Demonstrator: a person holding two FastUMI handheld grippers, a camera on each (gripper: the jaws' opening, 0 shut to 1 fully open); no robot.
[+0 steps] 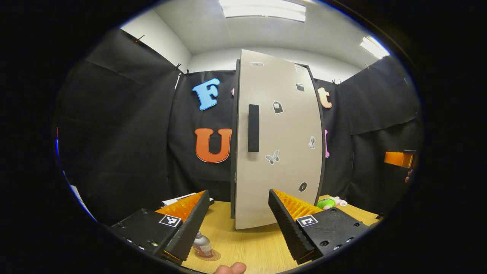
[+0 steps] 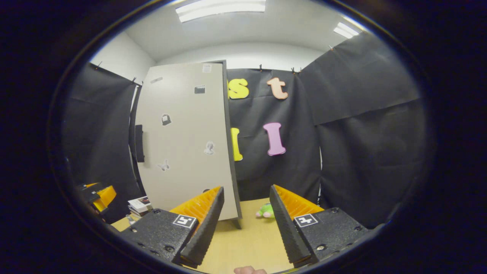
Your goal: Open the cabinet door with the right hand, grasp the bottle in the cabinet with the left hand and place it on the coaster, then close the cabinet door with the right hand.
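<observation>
Your left gripper [image 1: 239,219] is spread wide, and so is your right gripper [image 2: 246,220]. One bottle [image 1: 202,246] stands on one coaster [image 1: 213,256] beside the shut cabinet door [image 1: 279,140] in the left gripper view.

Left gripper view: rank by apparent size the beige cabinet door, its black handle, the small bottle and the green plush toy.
1. Beige cabinet door
2. Black handle
3. Small bottle and green plush toy: look alike; the bottle is partly hidden and nearer the camera, so unranked.

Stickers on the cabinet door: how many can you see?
7 on the cabinet door: three near the top, one beside the handle, two around mid-height, one low. Small ones may escape me.
</observation>
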